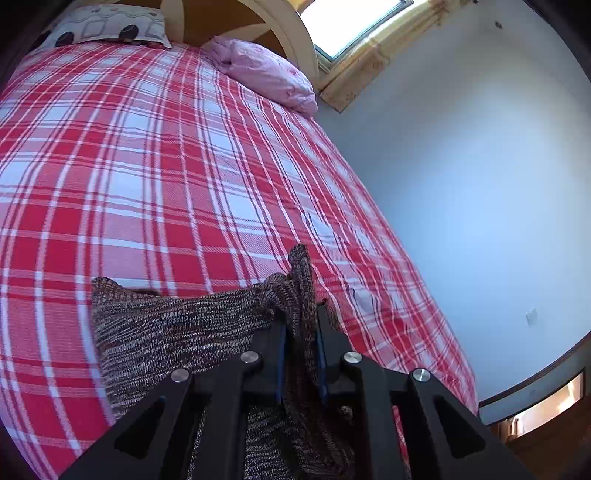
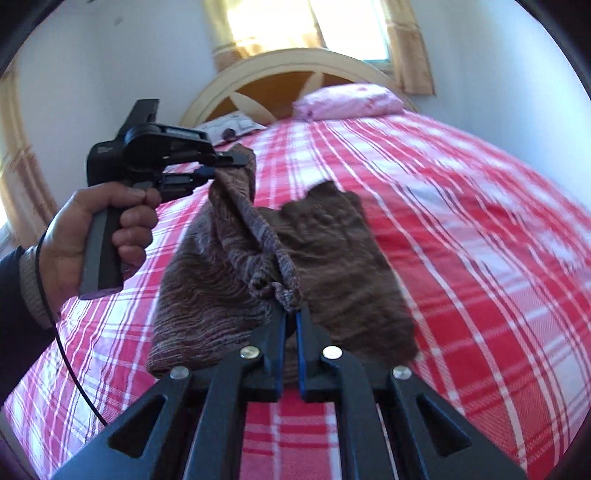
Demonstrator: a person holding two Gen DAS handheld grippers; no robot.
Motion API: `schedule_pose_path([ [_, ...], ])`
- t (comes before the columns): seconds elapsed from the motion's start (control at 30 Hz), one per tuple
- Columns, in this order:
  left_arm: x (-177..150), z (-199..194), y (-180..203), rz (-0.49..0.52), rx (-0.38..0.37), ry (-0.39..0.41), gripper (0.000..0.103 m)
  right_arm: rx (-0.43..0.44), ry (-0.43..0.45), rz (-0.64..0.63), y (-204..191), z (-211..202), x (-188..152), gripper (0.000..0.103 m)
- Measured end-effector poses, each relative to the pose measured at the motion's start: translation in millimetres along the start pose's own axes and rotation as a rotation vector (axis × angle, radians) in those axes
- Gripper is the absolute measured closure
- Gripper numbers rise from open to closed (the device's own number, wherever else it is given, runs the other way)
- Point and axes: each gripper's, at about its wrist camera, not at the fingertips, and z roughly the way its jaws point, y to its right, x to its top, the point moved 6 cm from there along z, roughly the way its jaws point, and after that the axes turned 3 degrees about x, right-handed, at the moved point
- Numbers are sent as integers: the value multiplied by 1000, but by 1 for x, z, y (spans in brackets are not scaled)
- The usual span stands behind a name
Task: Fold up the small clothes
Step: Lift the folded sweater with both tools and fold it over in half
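Soft, light brown knit garment [image 2: 229,280] sags between left gripper [image 2: 221,168], right gripper [image 2: 291,314]; both clamp bunched edge; regrip at corners

A bedroom in a home is shown. A big bed [image 1: 155,177] is covered with a red and white checked sheet. Two pillows [image 1: 264,72] are laid by the round wooden headboard [image 2: 280,83]. A window [image 1: 354,26] with curtains is set in the white wall.
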Motion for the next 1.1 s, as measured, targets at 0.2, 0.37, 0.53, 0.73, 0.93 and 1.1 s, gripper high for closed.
schedule_pose_path([
  [0.2, -10, 36, 17, 33, 12, -54, 90, -21, -31, 90, 29, 0, -9, 96],
  [0.37, -18, 63, 27, 64, 49, -95, 89, -18, -54, 158, 47, 1, -15, 96],
  [0.53, -20, 82, 43, 99, 62, -109, 89, -19, -100, 222, 61, 9, -24, 96],
  [0.73, -27, 66, 70, 213, 71, -84, 89, 26, -96, 297, 73, 4, -33, 100],
  [0.93, -51, 0, 73, 336, 160, 23, 88, -42, 21, 352, 89, -29, -31, 40],
  [1.1, -103, -39, 44, 387, 269, 68, 88, -91, 163, 274, 88, -63, -2, 38],
])
